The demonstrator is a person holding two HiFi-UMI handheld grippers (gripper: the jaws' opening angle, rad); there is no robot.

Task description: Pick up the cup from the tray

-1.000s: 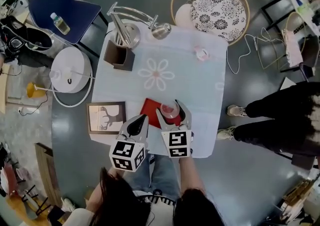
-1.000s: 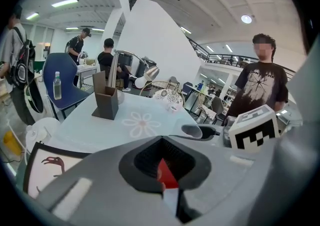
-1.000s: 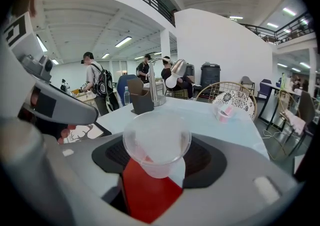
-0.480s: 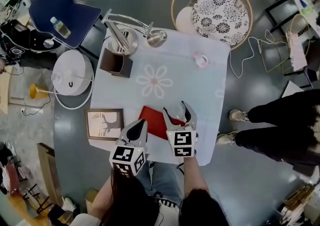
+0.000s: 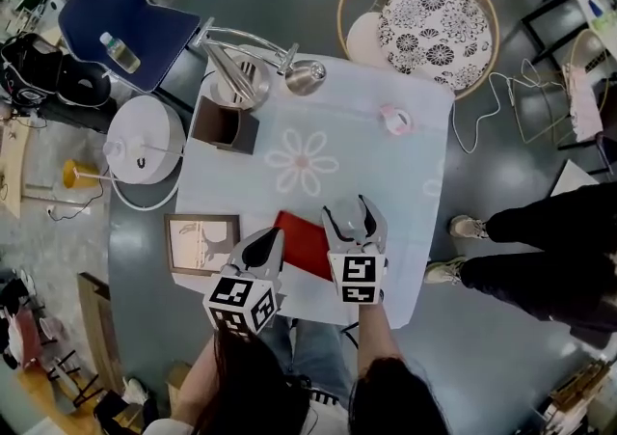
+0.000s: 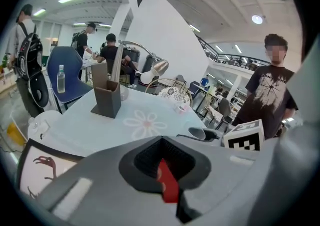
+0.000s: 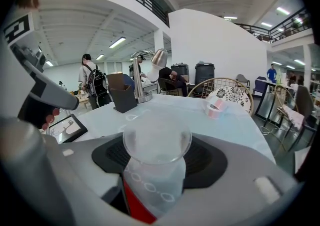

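Over the table (image 5: 371,168), head view: both my grippers sit at the near edge. My left gripper (image 5: 274,233) points at the red tray (image 5: 301,242), tips drawn to one point, w/ nothing in them. My right gripper (image 5: 345,212) is over the tray's right edge, jaws a bit apart. A picture frame (image 5: 201,242) lies just left of the tray. Far side: brown holder (image 5: 224,124), desk lamp (image 5: 258,55), pink tape roll (image 5: 395,120).

Left gripper view: my jaws are pressed together and grip nothing. Only a thin sliver of red tray shows thru the hollow btwn the pads. Beyond them I see the flower print on the cloth, the holder, the lamp, and my right gripper's marker cube at the right.

Right gripper view: my jaws pinch the clear cup (image 7: 156,164), one pad on each side, upright, rim toward the camera. Red tray shows right under its base; can't tell if the cup touches it. Tape roll ahead to the right, holder and lamp ahead to the left, frame and my left gripper at far left.
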